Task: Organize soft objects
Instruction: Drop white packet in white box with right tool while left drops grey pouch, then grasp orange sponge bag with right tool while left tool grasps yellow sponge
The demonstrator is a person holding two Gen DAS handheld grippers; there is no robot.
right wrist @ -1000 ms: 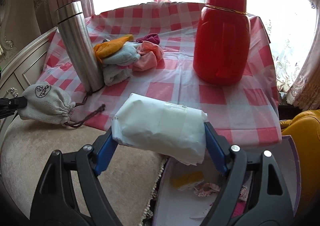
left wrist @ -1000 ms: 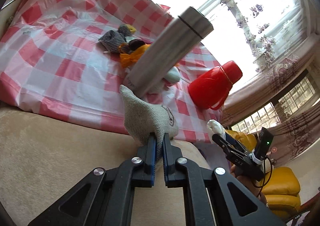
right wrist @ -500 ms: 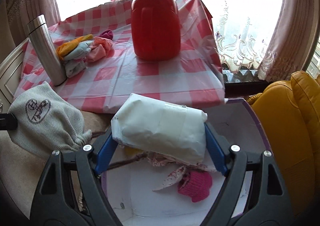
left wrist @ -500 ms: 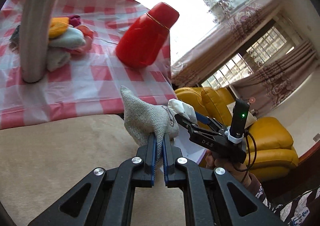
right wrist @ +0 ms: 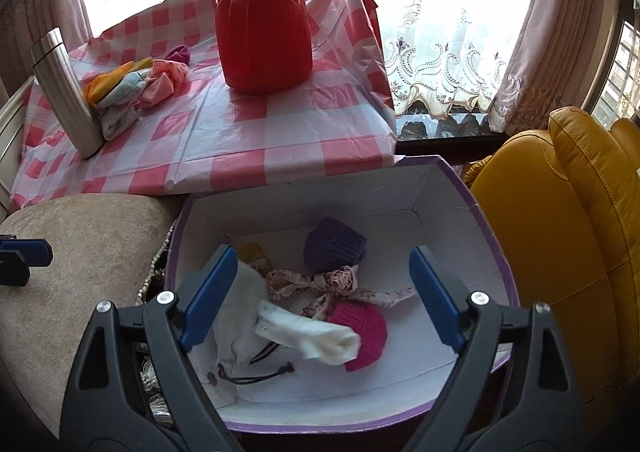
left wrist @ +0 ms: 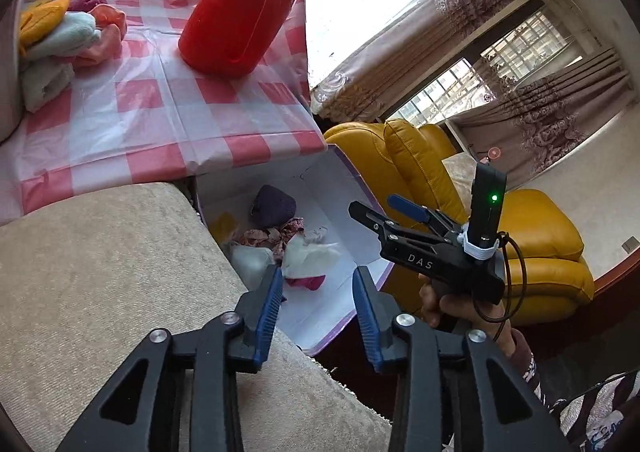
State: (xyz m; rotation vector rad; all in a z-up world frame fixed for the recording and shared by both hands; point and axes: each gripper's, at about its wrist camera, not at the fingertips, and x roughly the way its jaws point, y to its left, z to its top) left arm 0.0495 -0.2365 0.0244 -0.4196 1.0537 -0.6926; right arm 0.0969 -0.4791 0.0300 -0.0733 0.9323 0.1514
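Note:
A white box with a purple rim (right wrist: 452, 176) (left wrist: 368, 188) stands below the table edge. In it lie a grey drawstring pouch (right wrist: 236, 316), a white packet (right wrist: 308, 336), a purple knit piece (right wrist: 334, 244) (left wrist: 274, 206), a pink knit piece (right wrist: 366, 336) and a floral cloth (right wrist: 332, 284). My left gripper (left wrist: 318, 302) is open and empty above the box's near corner. My right gripper (right wrist: 320, 292) is open and empty over the box; it also shows in the left wrist view (left wrist: 382, 212). A pile of soft cloths (right wrist: 136, 86) (left wrist: 64, 36) lies on the table.
A red thermos jug (right wrist: 262, 32) (left wrist: 244, 8) and a steel flask (right wrist: 66, 92) stand on the pink checked tablecloth (right wrist: 248, 132). A beige cushion (left wrist: 100, 292) is left of the box, a yellow leather armchair (right wrist: 560, 232) right of it.
Both grippers have opened. The pouch has left my left gripper and the white packet my right; both now lie in the box. The left gripper swung right over the box.

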